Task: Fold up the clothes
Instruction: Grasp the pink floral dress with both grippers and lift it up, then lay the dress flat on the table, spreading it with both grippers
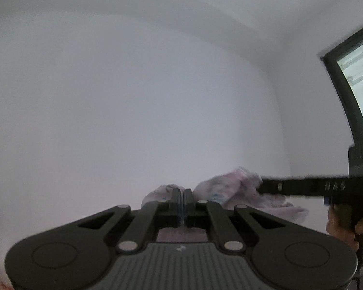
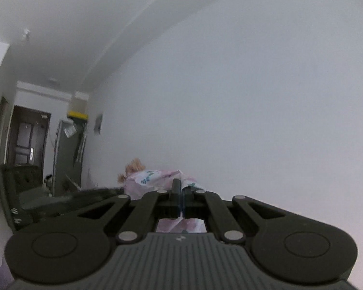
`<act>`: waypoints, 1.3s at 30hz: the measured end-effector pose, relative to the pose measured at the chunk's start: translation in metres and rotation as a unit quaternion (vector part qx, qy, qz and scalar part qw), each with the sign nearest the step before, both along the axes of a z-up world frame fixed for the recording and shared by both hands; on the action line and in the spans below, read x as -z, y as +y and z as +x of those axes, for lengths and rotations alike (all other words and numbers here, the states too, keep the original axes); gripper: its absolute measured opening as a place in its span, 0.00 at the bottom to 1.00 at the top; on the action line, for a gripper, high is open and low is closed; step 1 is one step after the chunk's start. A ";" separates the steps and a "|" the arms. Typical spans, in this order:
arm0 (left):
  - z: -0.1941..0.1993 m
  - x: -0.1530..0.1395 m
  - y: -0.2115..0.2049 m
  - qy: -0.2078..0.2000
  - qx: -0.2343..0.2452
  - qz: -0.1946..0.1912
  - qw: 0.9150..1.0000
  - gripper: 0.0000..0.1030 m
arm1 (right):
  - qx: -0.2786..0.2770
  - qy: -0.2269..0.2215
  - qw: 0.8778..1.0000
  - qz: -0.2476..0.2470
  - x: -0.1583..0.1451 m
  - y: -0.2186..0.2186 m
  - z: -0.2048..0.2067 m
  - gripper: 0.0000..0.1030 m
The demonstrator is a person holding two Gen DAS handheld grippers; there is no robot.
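Both grippers are lifted and look at a white wall. My left gripper [image 1: 181, 193] is shut on a pale pink patterned garment [image 1: 220, 191], which bunches up past its fingertips and spreads to the right. In the left wrist view the other gripper [image 1: 266, 187] comes in from the right, held by a hand [image 1: 343, 227], its tip in the same cloth. My right gripper [image 2: 181, 191] is shut on the pink garment [image 2: 155, 178] with small blue-green prints. Cloth also shows below the jaws in both views.
A dark-framed window [image 1: 351, 91] sits at the right of the left wrist view. The right wrist view shows a corridor with a dark door [image 2: 24, 140], a tall grey cabinet [image 2: 67, 154] and the other gripper's body [image 2: 60, 203] at the left.
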State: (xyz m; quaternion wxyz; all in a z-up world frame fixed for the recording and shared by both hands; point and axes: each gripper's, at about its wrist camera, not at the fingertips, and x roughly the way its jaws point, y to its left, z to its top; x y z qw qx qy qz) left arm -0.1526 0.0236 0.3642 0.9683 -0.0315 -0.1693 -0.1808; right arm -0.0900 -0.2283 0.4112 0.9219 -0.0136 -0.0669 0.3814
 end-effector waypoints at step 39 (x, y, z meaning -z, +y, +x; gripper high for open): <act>0.147 0.357 0.044 0.493 -0.050 0.170 0.852 0.40 | 0.296 0.346 0.887 -0.079 0.376 0.069 0.143 0.00</act>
